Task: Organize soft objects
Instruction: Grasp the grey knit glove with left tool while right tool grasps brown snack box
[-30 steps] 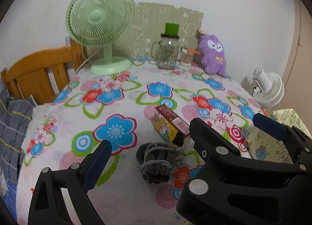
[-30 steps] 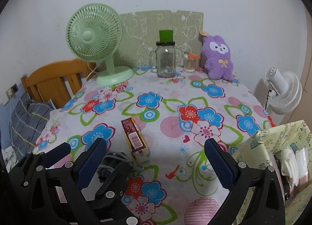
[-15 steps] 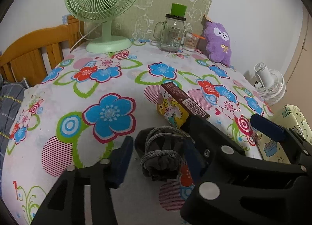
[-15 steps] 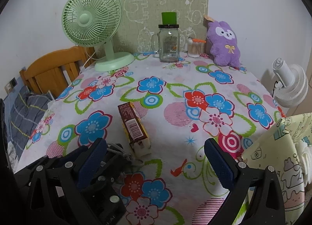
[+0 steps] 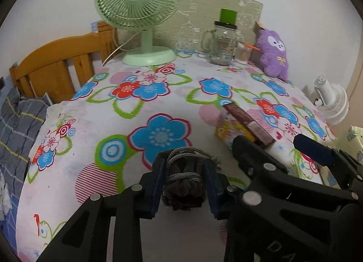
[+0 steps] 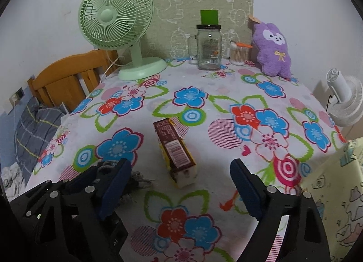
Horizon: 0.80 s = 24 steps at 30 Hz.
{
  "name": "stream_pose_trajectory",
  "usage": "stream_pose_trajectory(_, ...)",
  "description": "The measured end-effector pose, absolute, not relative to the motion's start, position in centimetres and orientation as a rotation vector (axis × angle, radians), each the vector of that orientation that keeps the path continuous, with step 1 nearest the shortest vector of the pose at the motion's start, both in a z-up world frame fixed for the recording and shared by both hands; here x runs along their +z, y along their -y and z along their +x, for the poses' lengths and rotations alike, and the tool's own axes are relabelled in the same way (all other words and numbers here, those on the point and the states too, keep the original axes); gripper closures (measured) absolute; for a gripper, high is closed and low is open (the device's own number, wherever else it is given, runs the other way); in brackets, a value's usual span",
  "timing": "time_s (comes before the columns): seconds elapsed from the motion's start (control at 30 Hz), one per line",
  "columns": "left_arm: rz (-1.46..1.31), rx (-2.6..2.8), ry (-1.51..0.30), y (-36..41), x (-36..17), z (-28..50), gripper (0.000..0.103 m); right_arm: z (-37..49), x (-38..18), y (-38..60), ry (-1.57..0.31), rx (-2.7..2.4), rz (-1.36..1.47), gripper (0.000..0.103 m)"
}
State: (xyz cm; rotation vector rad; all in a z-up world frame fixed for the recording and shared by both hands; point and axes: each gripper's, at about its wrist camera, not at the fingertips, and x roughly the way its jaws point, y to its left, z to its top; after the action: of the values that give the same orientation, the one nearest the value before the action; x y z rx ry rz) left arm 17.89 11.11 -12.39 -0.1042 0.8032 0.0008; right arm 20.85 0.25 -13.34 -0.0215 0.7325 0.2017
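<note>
Grab step: left tongs (image 5: 184, 179) were closing onto the grey drawstring pouch (image 5: 183, 180); right tongs (image 6: 179, 190) apart but narrowing, holding nothing. Lifting it looked next.

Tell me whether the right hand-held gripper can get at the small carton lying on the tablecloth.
Probably yes. The right hand-held gripper has wide, slowly closing jaws, and the small carton lies just ahead between them on the tablecloth, nothing blocking.

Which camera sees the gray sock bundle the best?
The left wrist view: the gray sock bundle sits in plain sight between the closing left gripper pads. The right wrist view shows only a scrap of it, hidden behind that gripper.
</note>
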Motion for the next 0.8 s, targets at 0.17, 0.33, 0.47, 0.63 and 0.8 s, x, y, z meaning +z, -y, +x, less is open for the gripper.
stream_pose_trajectory(0.17, -0.132, 0.012, -0.803, -11.7, -12.6, 18.4, 0.069, 21.7, -13.4, -0.9, -0.722, 0.228, -0.042, 0.026)
stream_pose_trajectory(0.33, -0.134, 0.015, -0.804, -11.7, -12.7, 18.6, 0.069, 22.9, -14.1, -1.0, -0.759, 0.23, -0.032, 0.054)
stream_pose_trajectory(0.47, -0.125, 0.017, -0.804, -11.5, -12.6, 18.6, 0.069, 23.2, -14.6, -0.8, -0.791, 0.245, -0.011, 0.069)
stream_pose_trajectory(0.63, -0.115, 0.021, -0.807, -11.2, -12.5, 18.3, 0.069, 22.7, -14.4, -0.6, -0.798, 0.253, -0.013, 0.076)
stream_pose_trajectory(0.8, -0.107, 0.015, -0.801, -10.7, -12.1, 17.5, 0.069, 21.7, -13.9, -0.2, -0.793, 0.262, -0.015, 0.076)
